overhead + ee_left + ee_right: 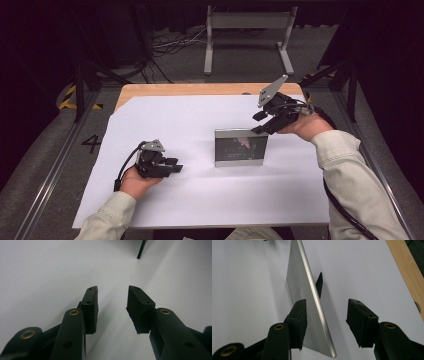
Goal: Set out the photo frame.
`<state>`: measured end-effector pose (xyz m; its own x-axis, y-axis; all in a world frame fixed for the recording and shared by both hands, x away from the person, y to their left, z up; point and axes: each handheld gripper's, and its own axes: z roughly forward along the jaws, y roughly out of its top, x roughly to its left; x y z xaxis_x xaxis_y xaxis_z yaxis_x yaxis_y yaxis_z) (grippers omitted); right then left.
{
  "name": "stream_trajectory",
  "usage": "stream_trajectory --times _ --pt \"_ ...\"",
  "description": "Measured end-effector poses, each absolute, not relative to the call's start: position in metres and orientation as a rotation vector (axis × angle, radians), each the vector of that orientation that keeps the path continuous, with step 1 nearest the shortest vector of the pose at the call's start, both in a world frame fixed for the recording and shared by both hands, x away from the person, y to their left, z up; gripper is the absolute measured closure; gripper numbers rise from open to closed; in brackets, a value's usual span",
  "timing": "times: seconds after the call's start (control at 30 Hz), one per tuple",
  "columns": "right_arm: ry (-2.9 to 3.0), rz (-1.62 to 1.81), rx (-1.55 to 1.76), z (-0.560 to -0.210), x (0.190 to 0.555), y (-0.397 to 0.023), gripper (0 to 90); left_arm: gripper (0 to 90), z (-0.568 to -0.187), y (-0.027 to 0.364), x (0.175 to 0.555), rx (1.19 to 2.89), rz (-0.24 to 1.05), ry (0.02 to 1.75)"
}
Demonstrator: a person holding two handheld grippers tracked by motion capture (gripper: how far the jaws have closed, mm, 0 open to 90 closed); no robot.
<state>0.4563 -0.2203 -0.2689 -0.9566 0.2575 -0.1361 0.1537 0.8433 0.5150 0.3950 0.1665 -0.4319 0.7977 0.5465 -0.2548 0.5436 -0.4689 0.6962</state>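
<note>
On the tabletop (pixel 150 90) under its white sheet (pixel 200 200), the high view shows one picture frame (pixel 241 148) standing upright, propped so its face meets us. We hold the left tongs (pixel 172 166) open and empty, well apart. In the left gripper view, both jaws stand spread over bare sheet. In the right gripper view, the right tongs (pixel 325 322) straddle the frame's edge, open; one black stand (pixel 319 283) braces it behind.

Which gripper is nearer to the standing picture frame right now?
Right. The right gripper sits at the picture frame's upper right corner, jaws open astride its edge. The left gripper rests open on the white sheet, well apart to the frame's left.
</note>
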Motion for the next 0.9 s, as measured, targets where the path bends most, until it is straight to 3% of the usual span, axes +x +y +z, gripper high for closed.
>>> stream_trajectory --times 0.9 --pt "2.719 0.817 0.567 -0.269 0.443 -0.298 48.9 58.4 -0.434 0.17 0.399 2.146 0.011 0.811"
